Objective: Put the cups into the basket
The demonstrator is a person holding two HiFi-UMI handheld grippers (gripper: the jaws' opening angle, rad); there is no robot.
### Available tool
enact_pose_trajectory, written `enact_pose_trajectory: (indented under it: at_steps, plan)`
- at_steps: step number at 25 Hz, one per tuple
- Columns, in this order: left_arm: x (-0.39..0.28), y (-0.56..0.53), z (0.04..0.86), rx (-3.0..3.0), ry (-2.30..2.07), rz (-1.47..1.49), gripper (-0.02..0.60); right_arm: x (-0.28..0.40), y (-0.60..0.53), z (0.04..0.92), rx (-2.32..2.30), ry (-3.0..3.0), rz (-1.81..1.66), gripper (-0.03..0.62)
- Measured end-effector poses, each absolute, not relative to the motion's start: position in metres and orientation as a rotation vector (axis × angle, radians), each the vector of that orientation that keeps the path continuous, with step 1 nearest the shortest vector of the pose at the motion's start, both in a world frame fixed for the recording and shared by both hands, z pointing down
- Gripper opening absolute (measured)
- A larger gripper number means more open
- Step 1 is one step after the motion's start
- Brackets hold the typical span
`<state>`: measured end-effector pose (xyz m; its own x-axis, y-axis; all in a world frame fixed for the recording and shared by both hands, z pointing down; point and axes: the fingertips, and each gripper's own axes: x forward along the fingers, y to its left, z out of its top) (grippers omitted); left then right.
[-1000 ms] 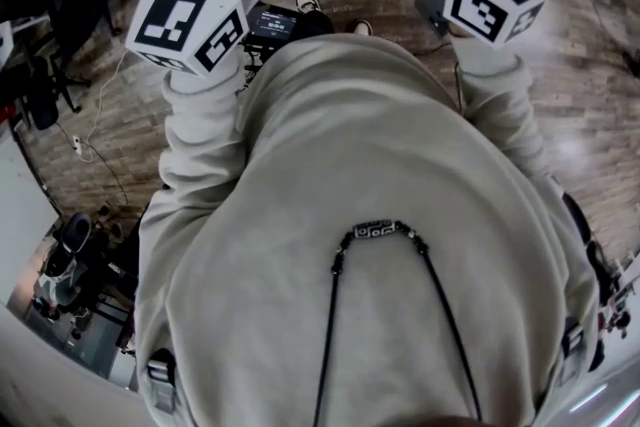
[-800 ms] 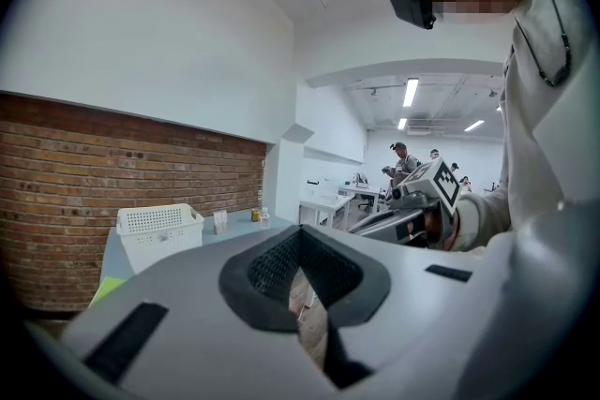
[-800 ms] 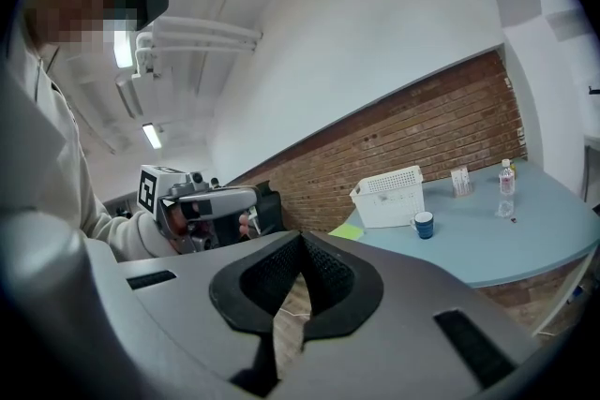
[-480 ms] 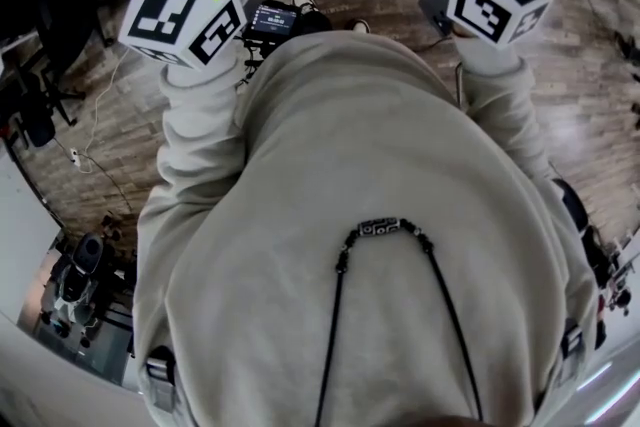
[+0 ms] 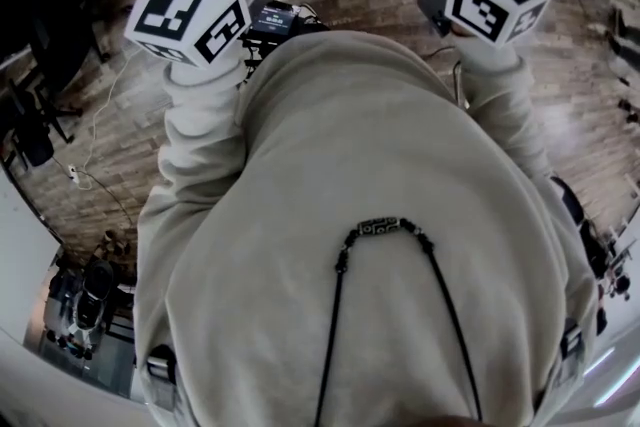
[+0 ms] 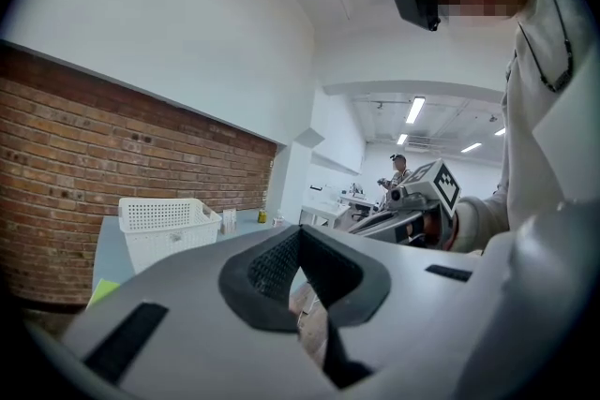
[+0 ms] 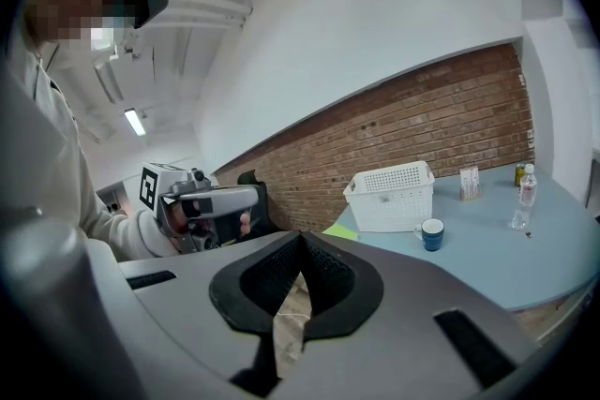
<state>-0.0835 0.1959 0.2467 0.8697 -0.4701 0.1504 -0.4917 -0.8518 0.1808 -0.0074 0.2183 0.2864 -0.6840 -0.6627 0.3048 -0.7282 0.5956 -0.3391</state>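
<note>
At three o'clock from the right tongs, closed and empty, stands the cup, well apart. Left tongs closed too.

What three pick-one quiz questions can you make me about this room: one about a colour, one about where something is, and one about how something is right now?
1. What colour is the basket?
A) white B) red C) black

2. Where is the blue cup?
A) inside the basket B) on the table, next to the basket C) up in the air

3. How are the right gripper's jaws?
A) wide apart B) together, holding nothing C) closed on the cup

Answers:
1. A, its holey sides are white against the brick wall.
2. B, it stands on the table outside the basket.
3. B, the dark pads meet at their tips and only floor shows below them.
</note>
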Motion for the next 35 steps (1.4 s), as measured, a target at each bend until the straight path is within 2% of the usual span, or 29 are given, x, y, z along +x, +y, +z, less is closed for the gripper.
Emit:
enact_pose_trajectory:
  at_steps: [18, 27, 35]
  plan:
    - [-0.097, 0.147, 0.255, 2.818, -0.644, 0.123, -0.005, -0.022, 0.165, 0.28, 1.252, -2.619, 0.652, 0.012]
    - [-0.074, 0.127, 0.249, 2.811, -0.717, 0.141, -0.005, 0.003, 0.138, 0.277, 1.188, -2.676, 0.648, 0.012]
    - [-0.025, 0.093, 0.233, 2.823, -0.767, 0.16, -0.005, 0.055, 0.099, 0.26, 1.162, -2.722, 0.607, 0.012]
